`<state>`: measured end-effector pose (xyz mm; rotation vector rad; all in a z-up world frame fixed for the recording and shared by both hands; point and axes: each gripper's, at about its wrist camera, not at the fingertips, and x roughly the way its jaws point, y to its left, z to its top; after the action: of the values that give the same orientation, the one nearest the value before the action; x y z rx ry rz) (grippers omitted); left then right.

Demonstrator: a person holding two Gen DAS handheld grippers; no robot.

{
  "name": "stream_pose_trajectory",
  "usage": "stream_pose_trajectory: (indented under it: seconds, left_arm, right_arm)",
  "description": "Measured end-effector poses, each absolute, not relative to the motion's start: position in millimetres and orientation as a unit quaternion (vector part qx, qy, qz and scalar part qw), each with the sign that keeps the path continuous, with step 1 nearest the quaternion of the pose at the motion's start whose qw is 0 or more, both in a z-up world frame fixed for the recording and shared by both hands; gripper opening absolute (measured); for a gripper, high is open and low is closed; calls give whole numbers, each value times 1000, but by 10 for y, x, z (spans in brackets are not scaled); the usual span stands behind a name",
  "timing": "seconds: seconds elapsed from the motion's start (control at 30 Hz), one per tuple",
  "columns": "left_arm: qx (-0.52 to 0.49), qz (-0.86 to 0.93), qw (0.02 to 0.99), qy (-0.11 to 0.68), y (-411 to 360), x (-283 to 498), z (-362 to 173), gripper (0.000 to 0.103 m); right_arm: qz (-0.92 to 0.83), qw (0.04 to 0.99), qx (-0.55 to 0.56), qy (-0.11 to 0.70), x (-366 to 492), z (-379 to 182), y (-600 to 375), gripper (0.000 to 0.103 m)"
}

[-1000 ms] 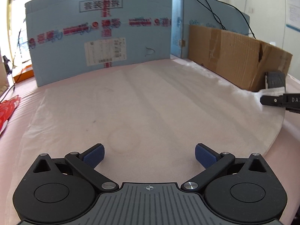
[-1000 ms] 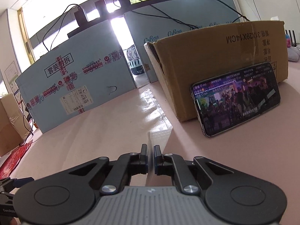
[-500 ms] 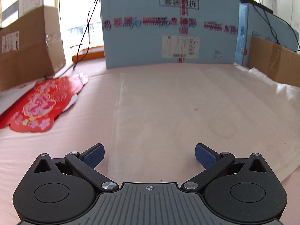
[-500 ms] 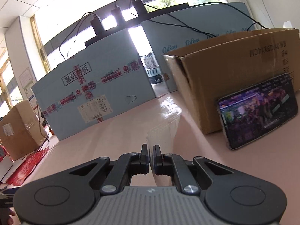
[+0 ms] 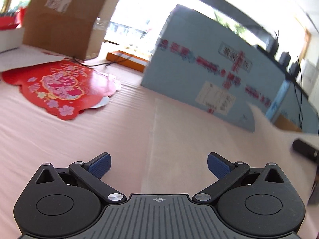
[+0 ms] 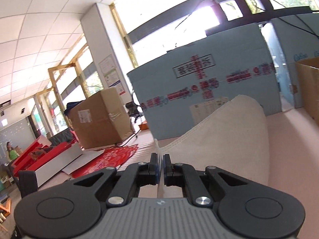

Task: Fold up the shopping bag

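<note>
The shopping bag is a thin whitish sheet lying flat on the pink table. In the left wrist view my left gripper is open and empty, low over the bag's left edge. In the right wrist view my right gripper is shut on an edge of the bag, which rises in a curved fold ahead of the jaws. The lifted flap and the dark tip of the right gripper show blurred at the right of the left wrist view.
A red paper decoration lies on the table to the left. A blue foam board stands at the back. A brown carton and an orange box stand beyond the table edge. A second carton stands at right.
My right gripper has lifted the bag's edge and carried it leftward, so the bag now arches over itself. My left gripper has swung left toward the bag's left edge, still open.
</note>
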<state>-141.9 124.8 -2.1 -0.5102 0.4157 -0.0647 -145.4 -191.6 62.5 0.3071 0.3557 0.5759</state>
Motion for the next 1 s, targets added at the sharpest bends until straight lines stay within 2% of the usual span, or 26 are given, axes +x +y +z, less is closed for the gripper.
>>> stream_pose_trajectory:
  seconds: [0.13, 0.43, 0.8, 1.0]
  left_arm:
    - [-296, 0, 937, 186, 1414, -1442, -55, 103]
    - [-297, -13, 937, 183, 1425, -1429, -63, 103]
    - [-310, -12, 934, 175, 1468, -1462, -86, 103]
    - [-314, -6, 933, 173, 1474, -1471, -101, 103]
  right_arm:
    - [333, 913, 131, 198, -1401, 568, -1544, 5]
    - [382, 876, 118, 271, -1347, 326, -1067, 5]
    - [417, 868, 102, 250, -1539, 355, -943, 5]
    - [445, 849, 105, 264, -1487, 279, -826, 5]
